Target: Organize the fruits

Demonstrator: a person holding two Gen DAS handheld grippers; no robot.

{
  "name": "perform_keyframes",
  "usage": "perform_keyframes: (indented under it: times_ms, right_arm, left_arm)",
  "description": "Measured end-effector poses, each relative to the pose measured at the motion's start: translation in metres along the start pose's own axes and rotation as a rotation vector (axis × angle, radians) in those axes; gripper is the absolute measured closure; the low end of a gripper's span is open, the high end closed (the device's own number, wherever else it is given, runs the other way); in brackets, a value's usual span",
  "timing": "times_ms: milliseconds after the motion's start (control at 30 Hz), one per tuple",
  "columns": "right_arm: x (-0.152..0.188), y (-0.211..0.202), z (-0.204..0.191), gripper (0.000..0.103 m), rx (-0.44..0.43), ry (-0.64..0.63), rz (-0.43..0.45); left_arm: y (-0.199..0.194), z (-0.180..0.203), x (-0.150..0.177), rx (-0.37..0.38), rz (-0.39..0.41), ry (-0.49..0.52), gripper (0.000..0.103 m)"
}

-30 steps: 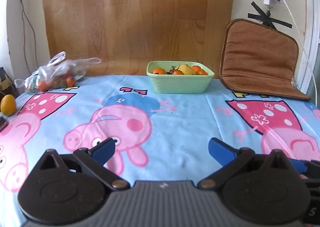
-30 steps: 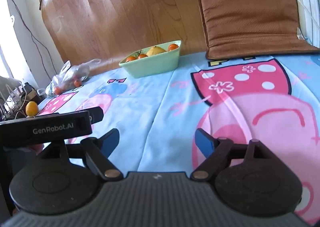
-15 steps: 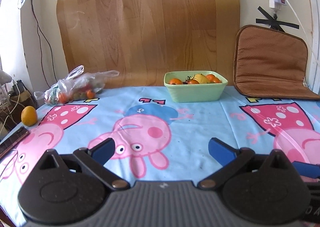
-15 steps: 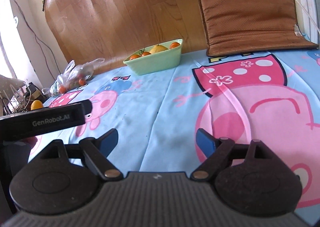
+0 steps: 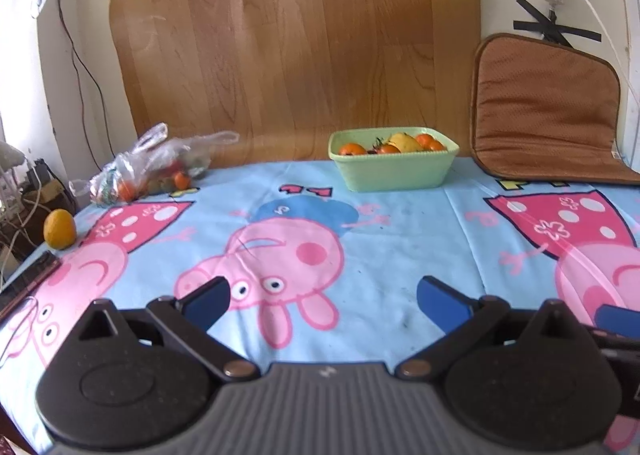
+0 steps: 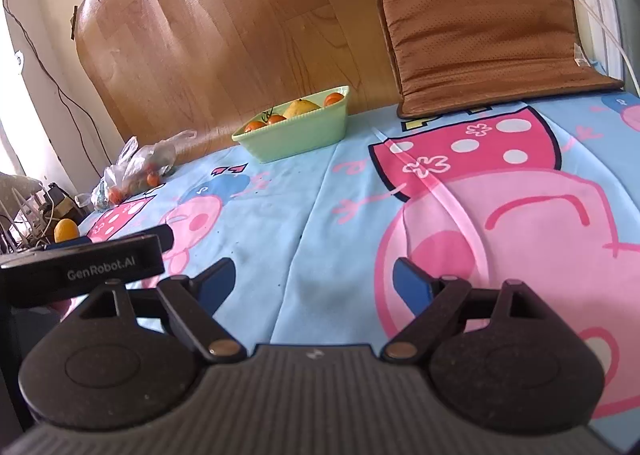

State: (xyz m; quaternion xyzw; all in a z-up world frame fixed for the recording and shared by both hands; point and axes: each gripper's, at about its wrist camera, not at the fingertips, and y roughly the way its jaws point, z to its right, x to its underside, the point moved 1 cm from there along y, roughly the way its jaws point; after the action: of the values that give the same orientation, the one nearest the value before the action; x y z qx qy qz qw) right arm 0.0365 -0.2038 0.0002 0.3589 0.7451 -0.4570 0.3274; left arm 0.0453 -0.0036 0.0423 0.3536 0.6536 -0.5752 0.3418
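Neither gripper holds anything, so the step in hand reads as the approach before a pick: the left gripper point(image 5: 322, 297) hangs over the cartoon-pig tablecloth point(image 5: 400, 223) with its blue fingers spread wide and nothing but cloth between them, and the right gripper point(image 6: 314, 281) is likewise released, jaws wide apart over bare cloth. The fruit left to sort sits well away from both. A loose yellow-orange citrus fruit point(image 5: 59, 228) stands alone near the left edge of the cloth, and beyond it a clear plastic bag point(image 5: 148, 167) lies crumpled at the back left, with small orange-red fruits and some greenish ones inside; their exact kind is too small to tell. The pale green rectangular bowl point(image 5: 394, 175) rests at the back centre, just in front of the wood-grain sheet point(image 5: 296, 47), and already carries several orange fruits, a stemmed tomato-like one and a larger yellow fruit. The next move probably calls for the left gripper to reach across to the loose citrus or the bag, close gently around a round, roll-prone piece, then carry it to the bowl.
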Motion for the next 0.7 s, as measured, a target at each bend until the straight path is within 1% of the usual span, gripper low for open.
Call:
perform_keyframes:
  times_ms: [233, 567, 700]
  right_arm:
    - [-0.0017, -0.003, 0.0018, 0.015, 0.003, 0.012, 0.014]
    - [-0.0029, -0.0041, 0.0026, 0.015, -0.003, 0.025, 0.018]
    - [-0.004, -0.0044, 0.0019, 0.015, -0.007, 0.024, 0.019]
  left_arm:
    - [0.0009, 0.0056, 0.0031, 0.016, -0.03, 0.009, 0.0]
    - [0.0022, 0.0065, 0.002, -0.002, -0.061, 0.025, 0.0]
    - [0.0027, 0.0056, 0.001, -0.013, -0.059, 0.025, 0.0]
